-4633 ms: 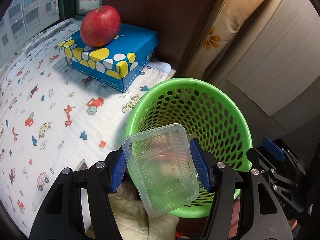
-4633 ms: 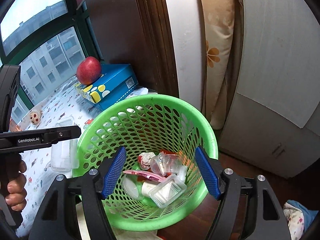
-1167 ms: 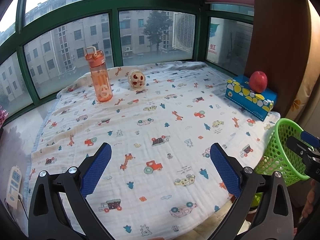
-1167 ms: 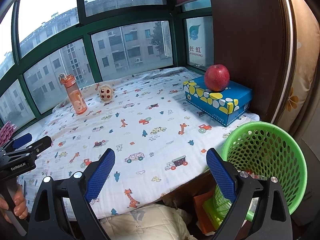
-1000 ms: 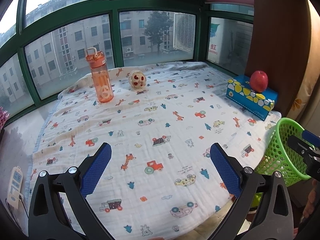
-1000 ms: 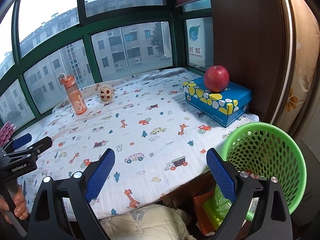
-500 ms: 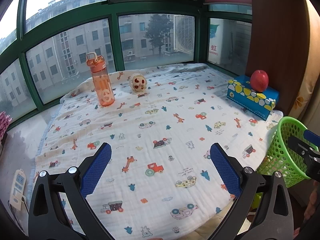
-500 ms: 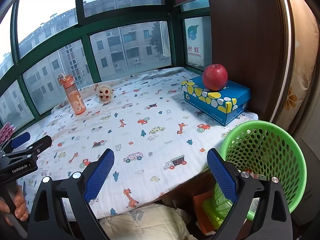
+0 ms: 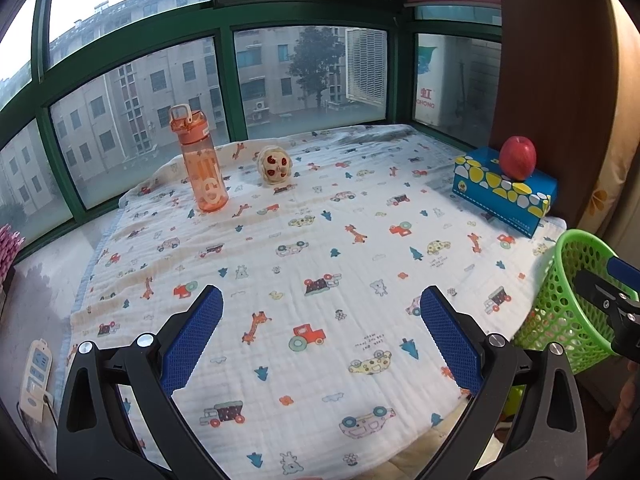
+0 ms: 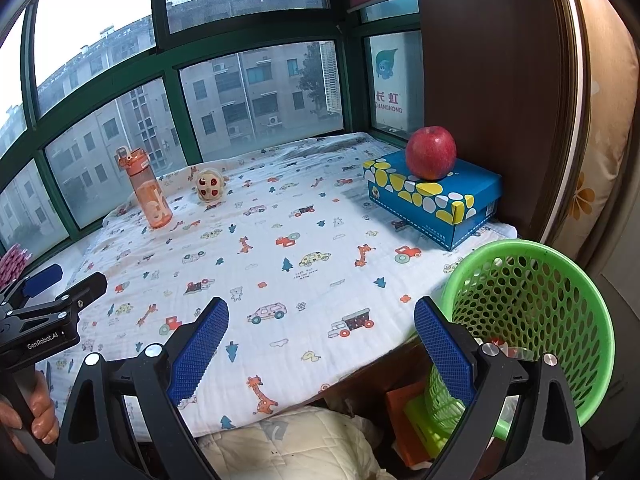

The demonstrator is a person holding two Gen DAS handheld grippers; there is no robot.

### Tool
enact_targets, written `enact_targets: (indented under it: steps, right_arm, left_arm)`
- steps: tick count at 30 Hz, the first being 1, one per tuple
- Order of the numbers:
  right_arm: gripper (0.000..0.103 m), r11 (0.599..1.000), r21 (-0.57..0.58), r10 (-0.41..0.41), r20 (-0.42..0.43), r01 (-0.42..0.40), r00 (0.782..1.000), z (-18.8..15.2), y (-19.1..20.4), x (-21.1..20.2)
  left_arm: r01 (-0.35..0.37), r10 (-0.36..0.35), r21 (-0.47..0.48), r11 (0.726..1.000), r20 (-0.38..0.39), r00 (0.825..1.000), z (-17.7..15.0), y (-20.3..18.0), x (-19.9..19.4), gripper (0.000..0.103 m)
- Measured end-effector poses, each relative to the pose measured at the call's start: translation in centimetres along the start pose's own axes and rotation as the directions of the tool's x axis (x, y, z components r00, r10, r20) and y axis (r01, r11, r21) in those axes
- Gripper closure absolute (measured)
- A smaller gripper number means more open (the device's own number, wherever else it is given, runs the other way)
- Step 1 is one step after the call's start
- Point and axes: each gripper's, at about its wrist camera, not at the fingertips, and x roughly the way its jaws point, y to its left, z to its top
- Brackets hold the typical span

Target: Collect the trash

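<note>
Both grippers have pulled back from the green perforated plastic basket (image 10: 528, 320), beside the cartoon-print white cloth (image 9: 320, 248); left gripper (image 9: 320, 336) and right gripper (image 10: 320, 340) gape apart, empty.

Basket (image 10: 560, 280) contents mostly hidden behind mesh wall and right gripper (image 10: 320, 344) arm; only red scrap and clear plastic glimpsed. In left view, basket (image 9: 568, 280) cut by frame edge and other gripper. Orange and green items (image 10: 416, 412) under basket: unidentifiable. Pink object (image 10: 14, 264) at left edge cropped. White device (image 9: 36, 372) markings too small to read.
</note>
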Motion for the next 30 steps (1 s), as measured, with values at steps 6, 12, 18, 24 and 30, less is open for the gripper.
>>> enact_targets:
  steps: [6, 12, 18, 24, 30]
  right_arm:
    - [0.012, 1.0, -0.001, 0.0, -0.002, 0.0, 1.0, 0.01, -0.01, 0.01]
    - [0.012, 1.0, 0.001, 0.003, -0.002, -0.003, 1.0, -0.15, -0.04, 0.07]
    - [0.012, 1.0, 0.001, 0.002, -0.003, -0.002, 1.0, -0.15, -0.04, 0.07]
    - [0.012, 1.0, 0.0, 0.002, -0.003, -0.002, 1.0, -0.16, -0.02, 0.11]
    - [0.012, 1.0, -0.001, 0.002, -0.003, -0.002, 1.0, -0.16, -0.01, 0.08]
  left_arm:
    - [0.001, -0.001, 0.001, 1.0, -0.001, 1.0, -0.01, -0.04, 0.0, 0.006]
    - [0.003, -0.003, 0.006, 1.0, -0.001, 1.0, -0.06, -0.12, 0.09, 0.006]
    - [0.006, -0.006, 0.007, 1.0, 0.003, 1.0, -0.19, -0.06, 0.11, 0.006]
    - [0.005, -0.005, 0.008, 1.0, -0.004, 1.0, -0.24, 0.14, 0.37, 0.006]
    - [0.006, -0.006, 0.01, 1.0, -0.004, 1.0, -0.22, 0.19, 0.42, 0.006]
